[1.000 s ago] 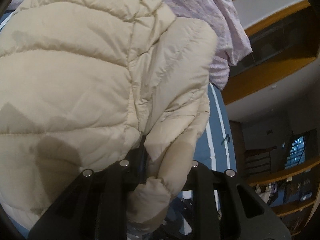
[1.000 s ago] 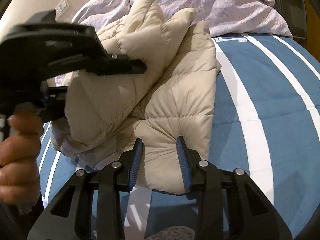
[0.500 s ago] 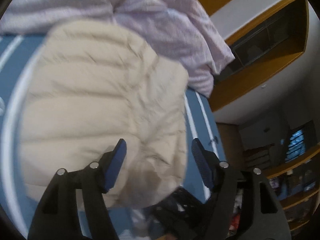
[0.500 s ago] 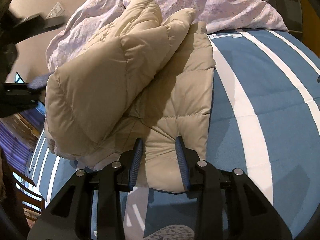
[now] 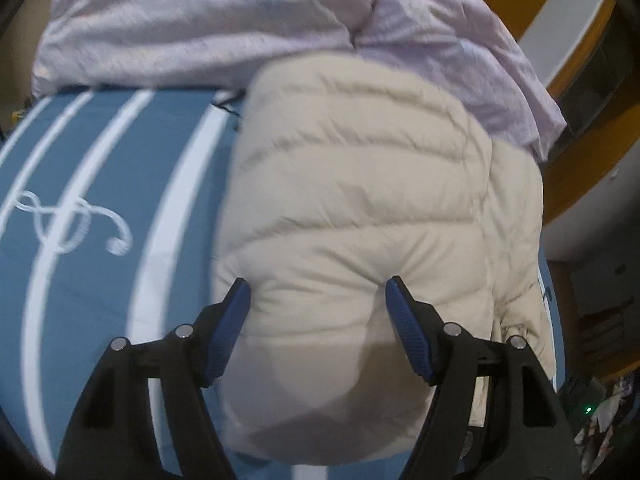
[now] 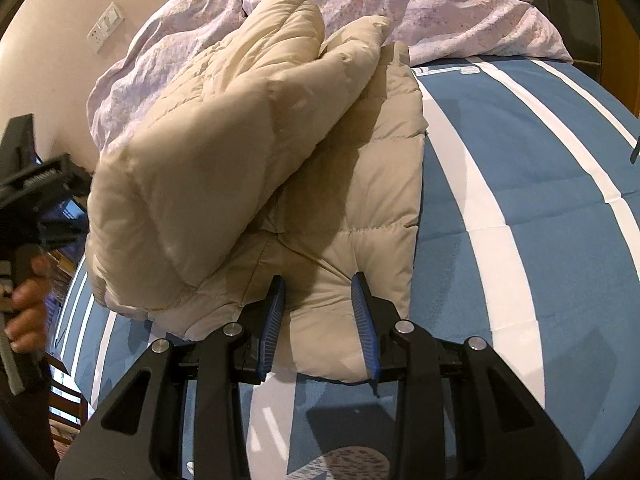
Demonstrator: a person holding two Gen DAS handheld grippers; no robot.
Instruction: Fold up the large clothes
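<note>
- Beige puffer jacket (image 6: 240, 140): lies in the middle of the bed, doubled over itself, a thick quilted fold heaped on the left over a flatter layer spread to the right.
- Reaches at its far end up to the lilac bedding (image 6: 420, 0); the topmost fold rests against it.
- Shows in the left wrist view (image 5: 360, 200) as one rounded, ribbed mound, its near end bulging toward the camera.
- Right gripper (image 6: 318, 284): pinches the near edge of the flat layer between its blue pads (image 6: 362, 312), the padded hem puffing up in the narrow gap and dimpled at both tips.
- Left gripper (image 5: 316, 292): jaws spread wide, the jacket's near bulge showing between them; pads (image 5: 230, 328) stand clear of the fabric as far as can be told through the blur.
- Appears again at the left edge of the right wrist view, just beside the heaped fold, gripped by a hand (image 6: 26, 308).
- Blue bedcover (image 6: 540, 200) with broad white stripes under the jacket, bare to the right and at the near side.
- In the left wrist view, the same cover (image 5: 100, 160) open on the left, with a white looped motif (image 5: 68, 220).
- White switch plate (image 6: 106, 26) on the pale wall, far left.
- Wooden shelving (image 5: 580, 160) at the right, beyond the bed.
</note>
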